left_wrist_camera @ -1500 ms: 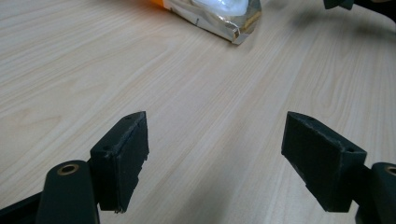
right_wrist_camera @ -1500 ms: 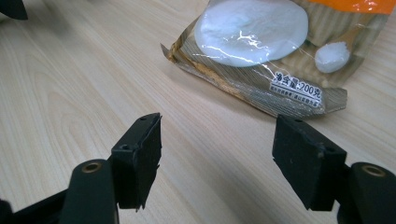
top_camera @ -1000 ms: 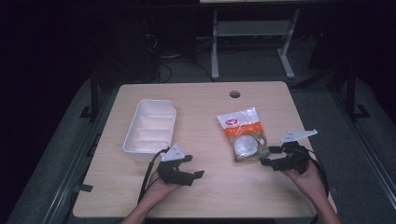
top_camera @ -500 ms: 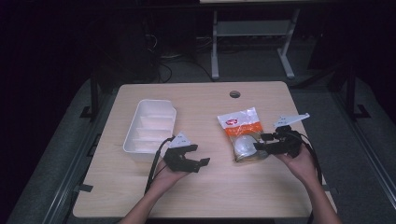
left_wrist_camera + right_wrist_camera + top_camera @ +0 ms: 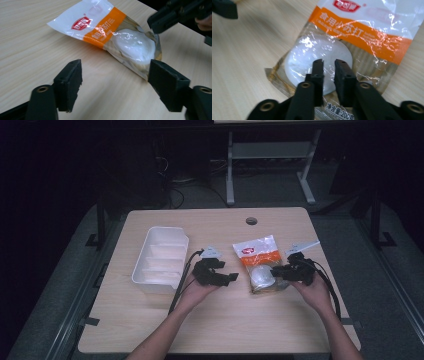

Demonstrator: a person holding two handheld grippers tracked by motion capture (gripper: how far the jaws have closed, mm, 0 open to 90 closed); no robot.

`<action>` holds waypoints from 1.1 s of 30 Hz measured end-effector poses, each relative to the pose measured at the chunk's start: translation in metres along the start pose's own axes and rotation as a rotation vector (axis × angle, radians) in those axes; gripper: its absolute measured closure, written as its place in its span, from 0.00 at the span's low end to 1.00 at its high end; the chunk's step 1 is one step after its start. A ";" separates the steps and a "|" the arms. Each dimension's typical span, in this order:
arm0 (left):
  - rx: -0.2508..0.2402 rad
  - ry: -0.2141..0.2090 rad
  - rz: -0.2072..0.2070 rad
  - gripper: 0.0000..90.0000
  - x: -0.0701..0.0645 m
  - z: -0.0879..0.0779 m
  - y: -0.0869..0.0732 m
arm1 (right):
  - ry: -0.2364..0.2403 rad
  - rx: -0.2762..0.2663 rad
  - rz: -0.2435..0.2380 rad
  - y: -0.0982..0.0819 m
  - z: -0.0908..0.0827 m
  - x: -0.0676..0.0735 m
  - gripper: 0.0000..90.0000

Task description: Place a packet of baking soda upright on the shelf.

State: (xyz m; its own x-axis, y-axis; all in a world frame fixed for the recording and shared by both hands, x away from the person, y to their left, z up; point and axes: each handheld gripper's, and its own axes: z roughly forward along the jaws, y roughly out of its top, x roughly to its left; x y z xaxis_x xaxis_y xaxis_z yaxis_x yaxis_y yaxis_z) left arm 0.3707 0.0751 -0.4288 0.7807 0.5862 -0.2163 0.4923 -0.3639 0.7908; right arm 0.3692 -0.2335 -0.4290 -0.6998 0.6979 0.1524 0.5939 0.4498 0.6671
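Pouch (image 5: 352,42) bottom edge behind right tongs (image 5: 329,65)

Two bare forearms carry a black left hand-held gripper (image 5: 231,278) and a black right hand-held gripper (image 5: 274,270), each with blocky jaws, brass-ringed screw holes, grey three-cornered plate and black cable.

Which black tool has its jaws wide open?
The left tool, beside the white tray. The right tool, over the snack bag, is nearly closed.

Bare desk (image 5: 235,320) lies open along the near edge and far side, while the white tray (image 5: 161,260) blocks the left and the packet (image 5: 259,262) the right-centre.
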 end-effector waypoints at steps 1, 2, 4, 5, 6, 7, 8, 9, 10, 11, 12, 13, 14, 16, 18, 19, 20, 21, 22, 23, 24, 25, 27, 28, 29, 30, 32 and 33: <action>0.001 0.002 -0.019 0.32 0.002 0.009 0.004 | 0.000 0.010 0.003 -0.001 0.002 0.000 0.93; 0.009 0.008 -0.021 0.33 0.003 0.013 0.006 | 0.000 0.018 0.000 -0.002 0.003 -0.001 0.95; 0.025 0.013 -0.035 0.33 0.005 0.022 0.010 | 0.000 0.030 -0.005 -0.003 0.005 -0.001 0.98; 0.025 0.013 -0.035 0.33 0.005 0.022 0.010 | 0.003 0.035 -0.006 -0.003 0.006 -0.001 1.00; 0.033 0.009 -0.066 0.33 0.009 0.030 0.012 | 0.001 0.044 -0.006 -0.004 0.008 0.000 1.00; 0.033 0.009 -0.066 0.33 0.009 0.030 0.012 | -0.001 0.052 -0.010 -0.005 0.010 0.000 1.00; 0.040 0.000 -0.114 0.33 0.014 0.038 0.014 | -0.001 0.053 -0.009 -0.005 0.011 0.000 1.00; 0.040 0.002 -0.132 0.33 0.017 0.041 0.015 | -0.001 0.053 -0.009 -0.006 0.011 0.000 1.00; 0.041 0.001 -0.150 0.32 0.020 0.044 0.016 | -0.001 0.054 -0.002 -0.006 0.011 0.000 1.00; 0.040 0.002 -0.168 0.32 0.022 0.047 0.017 | -0.002 0.056 -0.003 -0.006 0.012 0.000 1.00; 0.046 0.002 -0.180 0.32 0.024 0.050 0.019 | -0.002 0.058 -0.004 -0.006 0.012 0.000 1.00; 0.046 0.002 -0.180 0.32 0.024 0.050 0.019 | -0.003 0.058 -0.002 -0.006 0.013 0.000 1.00; 0.061 0.005 -0.199 0.32 0.028 0.056 0.021 | -0.003 0.060 0.002 -0.006 0.013 0.001 1.00; 0.060 -0.001 -0.226 0.32 0.031 0.061 0.023 | -0.007 0.059 -0.004 -0.007 0.014 0.001 1.00; 0.075 -0.004 -0.243 0.33 0.032 0.067 0.024 | -0.009 0.055 -0.004 -0.008 0.014 0.001 1.00; 0.075 -0.004 -0.243 0.33 0.032 0.067 0.024 | -0.009 0.053 -0.005 -0.008 0.014 0.002 1.00; 0.079 -0.005 -0.248 0.33 0.032 0.070 0.025 | -0.010 0.051 -0.009 -0.009 0.014 0.002 1.00; 0.080 -0.020 -0.259 0.34 0.032 0.076 0.027 | -0.010 0.050 -0.012 -0.009 0.014 0.002 1.00; 0.081 -0.021 -0.267 0.35 0.031 0.078 0.027 | -0.011 0.051 -0.014 -0.009 0.014 0.002 1.00; 0.089 -0.021 -0.271 0.35 0.031 0.081 0.027 | -0.012 0.050 -0.016 -0.009 0.014 0.002 1.00; 0.089 -0.021 -0.271 0.36 0.031 0.081 0.027 | -0.012 0.051 -0.017 -0.009 0.014 0.002 1.00; 0.104 -0.031 -0.281 0.37 0.031 0.087 0.026 | -0.013 0.050 -0.018 -0.009 0.014 0.002 1.00; 0.110 -0.037 -0.293 0.39 0.031 0.090 0.026 | -0.014 0.048 -0.021 -0.009 0.014 0.002 1.00; 0.102 -0.042 -0.300 0.41 0.031 0.092 0.026 | -0.014 0.048 -0.022 -0.009 0.014 0.002 1.00; 0.107 -0.045 -0.299 0.41 0.031 0.093 0.026 | -0.014 0.048 -0.021 -0.009 0.014 0.003 1.00; 0.110 -0.049 -0.304 0.42 0.030 0.094 0.026 | -0.013 0.046 -0.020 -0.010 0.014 0.002 1.00; 0.119 -0.065 -0.308 0.48 0.031 0.097 0.025 | -0.013 0.031 -0.027 -0.012 0.014 0.002 1.00; 0.119 -0.065 -0.308 0.51 0.031 0.097 0.025 | -0.011 0.027 -0.023 -0.013 0.014 0.002 1.00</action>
State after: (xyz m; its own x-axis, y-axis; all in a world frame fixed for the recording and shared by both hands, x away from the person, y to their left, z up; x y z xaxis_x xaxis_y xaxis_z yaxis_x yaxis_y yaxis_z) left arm 0.4446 0.0140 -0.4710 0.6094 0.6356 -0.4740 0.7475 -0.2612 0.6108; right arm 0.3659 -0.2298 -0.4473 -0.7089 0.6935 0.1289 0.5882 0.4804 0.6506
